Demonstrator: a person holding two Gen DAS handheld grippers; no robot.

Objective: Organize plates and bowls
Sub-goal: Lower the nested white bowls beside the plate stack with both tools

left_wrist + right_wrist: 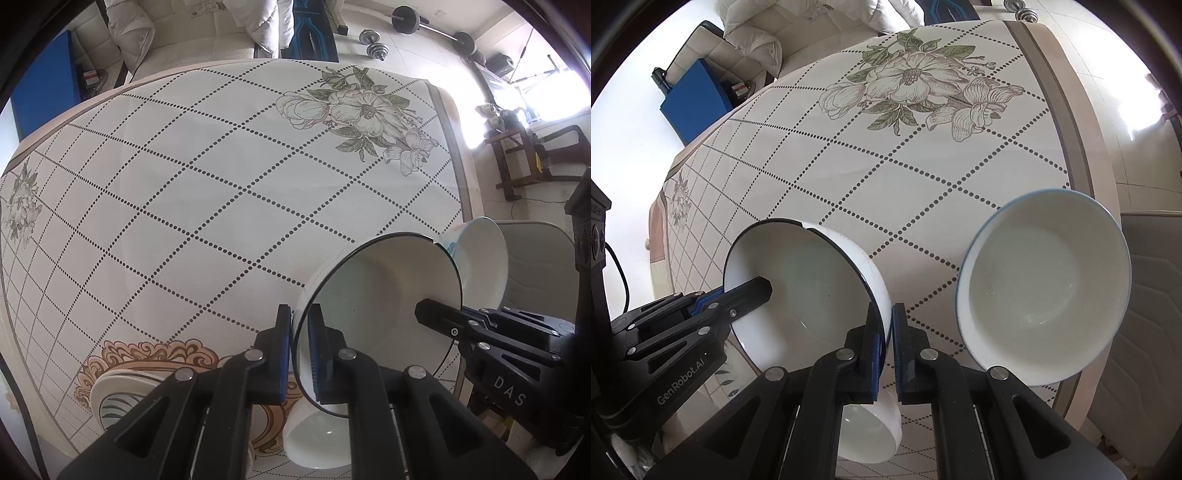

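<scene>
Plates point(110, 397) stacked at the table's point(207, 192) near left edge, left gripper point(298, 347) clamped on the black-rimmed bowl's point(380, 306) left rim, right gripper point(889, 345) pinching its right rim, small white bowl point(870, 432) underneath, blue-rimmed bowl point(1045, 288) just beside on the right.

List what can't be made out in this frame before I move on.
- Plate stack, left wrist view: the left gripper covers its near part, so no count.
- Small white bowl, right wrist view: right gripper fingers hide most of it.
- Whether the black-rimmed bowl touches that bowl below: hidden in both views.
</scene>
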